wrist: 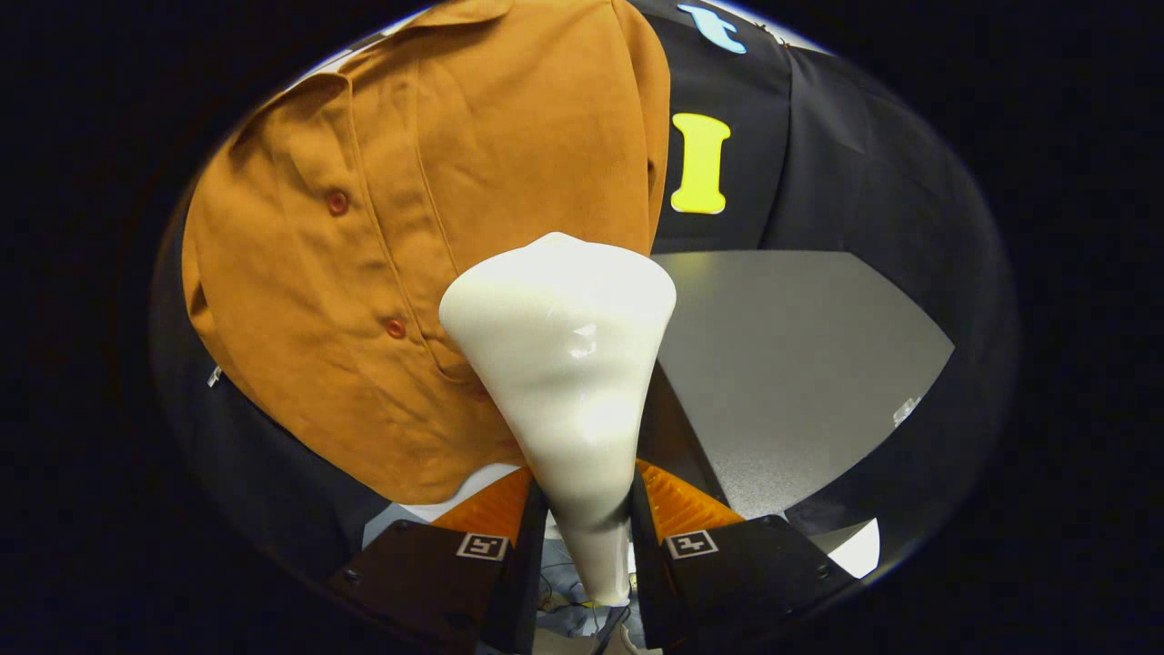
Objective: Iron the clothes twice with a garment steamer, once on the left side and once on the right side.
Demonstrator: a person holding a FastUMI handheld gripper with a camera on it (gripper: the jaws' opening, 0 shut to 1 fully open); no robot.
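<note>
Jaws clamp smooth cone-shaped steamer [564, 364], head vs. soft buttoned shirt [364, 227].

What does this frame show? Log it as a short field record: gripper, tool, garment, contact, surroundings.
gripper: gripper shut on the steamer's narrow handle
tool: white garment steamer, wide head pointing ahead of the fingers
garment: brown button-up shirt, hanging, two buttons visible
contact: steamer head overlaps the shirt's lower part; touching cannot be told
surroundings: grey tabletop beyond the steamer

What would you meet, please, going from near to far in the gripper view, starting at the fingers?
Gripper, its fingers clamped on the steamer's neck → white garment steamer, widening ahead → orange shirt hanging just beyond its head → black booth wall.
</note>
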